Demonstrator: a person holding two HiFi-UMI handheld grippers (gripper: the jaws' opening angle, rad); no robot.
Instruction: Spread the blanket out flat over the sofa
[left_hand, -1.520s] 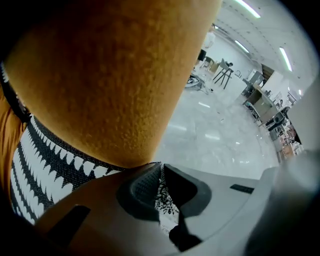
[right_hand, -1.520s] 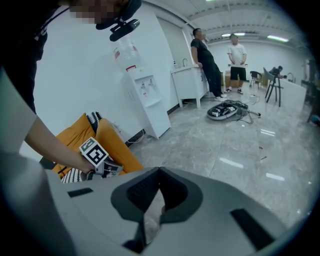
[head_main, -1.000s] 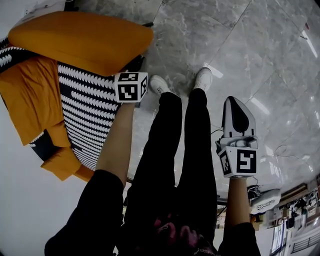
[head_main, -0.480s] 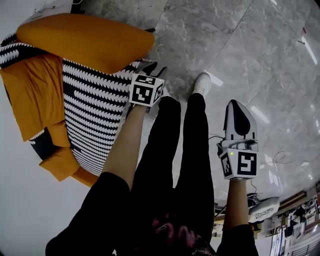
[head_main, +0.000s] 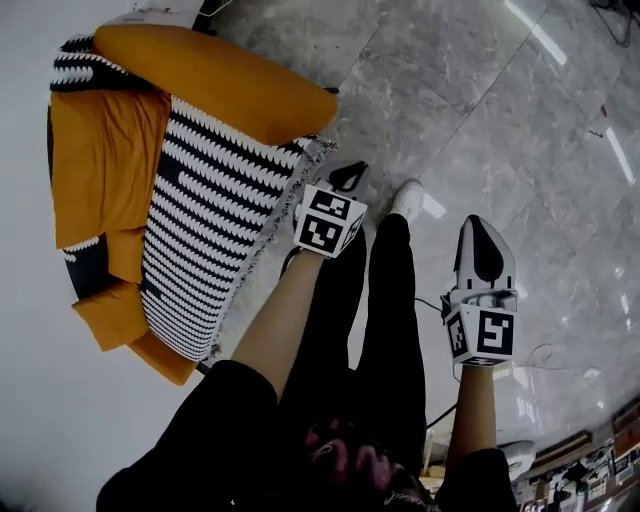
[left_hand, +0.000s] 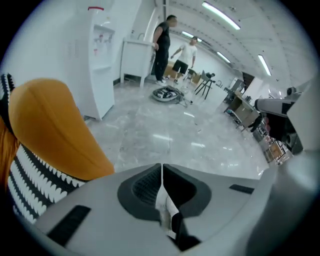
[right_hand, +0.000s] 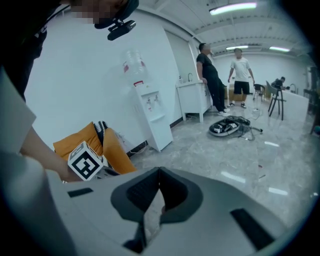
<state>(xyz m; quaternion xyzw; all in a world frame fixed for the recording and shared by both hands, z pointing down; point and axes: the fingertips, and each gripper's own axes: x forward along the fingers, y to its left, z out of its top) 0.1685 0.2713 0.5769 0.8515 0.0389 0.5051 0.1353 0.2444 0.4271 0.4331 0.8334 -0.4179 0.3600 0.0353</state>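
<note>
The orange sofa (head_main: 220, 85) fills the upper left of the head view. Over its seat lies the black-and-white striped blanket (head_main: 210, 220), its fringed edge hanging at the front. My left gripper (head_main: 347, 176) hovers just right of that fringe, apart from it. Its jaws have just been closing and now meet with nothing between them. The left gripper view shows the left gripper (left_hand: 162, 166) with bare floor beyond, and the sofa arm (left_hand: 50, 130) and blanket (left_hand: 30, 185) at left. My right gripper (head_main: 476, 222) is over the floor, also shut and empty (right_hand: 160, 171).
The person's legs and white shoes (head_main: 408, 200) stand on the marble floor between the grippers. A white water dispenser (right_hand: 150, 115) stands by the wall beyond the sofa. Two people (left_hand: 162, 45) stand far back near a bag and cables (left_hand: 167, 93) on the floor.
My left gripper has come away from the blanket's front edge, up and to the right. The right gripper has risen a little. The blanket now lies wider over the seat.
</note>
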